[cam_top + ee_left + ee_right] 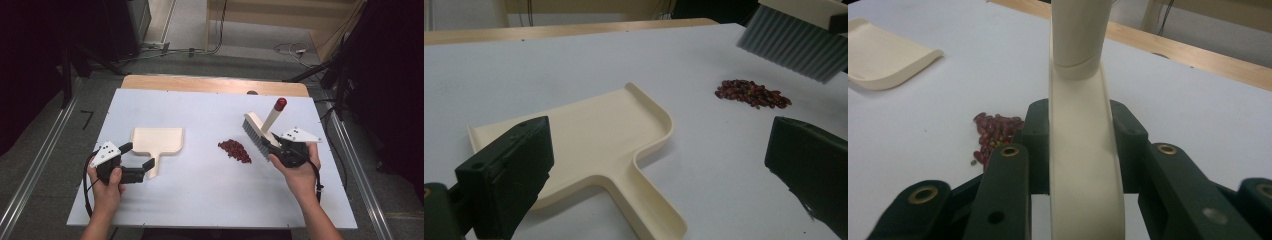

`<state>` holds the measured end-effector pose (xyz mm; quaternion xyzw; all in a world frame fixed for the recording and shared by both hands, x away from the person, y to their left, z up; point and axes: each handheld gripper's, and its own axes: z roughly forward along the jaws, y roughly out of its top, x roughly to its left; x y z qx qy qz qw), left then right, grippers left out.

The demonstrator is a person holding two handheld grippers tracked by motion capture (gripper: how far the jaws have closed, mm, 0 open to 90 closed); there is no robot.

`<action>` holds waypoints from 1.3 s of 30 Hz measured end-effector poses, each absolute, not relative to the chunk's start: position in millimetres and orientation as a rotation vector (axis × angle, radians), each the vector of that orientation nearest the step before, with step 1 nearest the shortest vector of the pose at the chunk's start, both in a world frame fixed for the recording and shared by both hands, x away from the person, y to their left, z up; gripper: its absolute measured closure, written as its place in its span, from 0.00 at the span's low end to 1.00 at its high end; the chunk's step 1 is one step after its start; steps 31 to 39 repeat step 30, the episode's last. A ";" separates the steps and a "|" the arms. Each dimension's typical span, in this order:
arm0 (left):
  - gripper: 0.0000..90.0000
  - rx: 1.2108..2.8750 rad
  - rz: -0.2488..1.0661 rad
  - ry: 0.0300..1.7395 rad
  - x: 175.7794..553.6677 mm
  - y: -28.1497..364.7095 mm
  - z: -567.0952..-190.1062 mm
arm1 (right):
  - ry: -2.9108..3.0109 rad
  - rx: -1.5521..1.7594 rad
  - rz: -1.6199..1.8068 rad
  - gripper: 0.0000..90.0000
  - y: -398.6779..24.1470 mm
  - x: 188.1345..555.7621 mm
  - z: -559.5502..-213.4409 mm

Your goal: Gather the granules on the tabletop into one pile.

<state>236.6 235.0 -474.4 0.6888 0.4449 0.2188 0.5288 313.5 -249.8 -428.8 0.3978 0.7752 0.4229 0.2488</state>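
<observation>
Lighting even and fairly bright on the white table, apparently from overhead; the surroundings at the left and right edges of the high view fall to near black, and only short, soft shadows lie under the dustpan and beside the brush. High view soft overall, fine detail in the beans smeared. Left gripper view: near black jaws out of focus, dustpan and beans reasonably sharp, a dull sheen on the table; right gripper view: the brush handle close to the lens is blurred and pale.
</observation>
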 end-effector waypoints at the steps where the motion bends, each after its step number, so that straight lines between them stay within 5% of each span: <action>1: 0.00 1.644 0.524 1.063 236.3 234.9 -474.2 | 2.107 1.087 1.157 0.73 -254.6 312.0 -428.7; 19: 0.00 1.621 0.543 1.065 232.3 241.5 -473.9 | 2.047 1.257 1.186 0.73 -328.1 294.4 -445.9; 39: 0.00 1.627 0.540 1.060 233.3 240.4 -474.1 | 2.039 1.281 1.189 0.73 -331.8 297.1 -449.2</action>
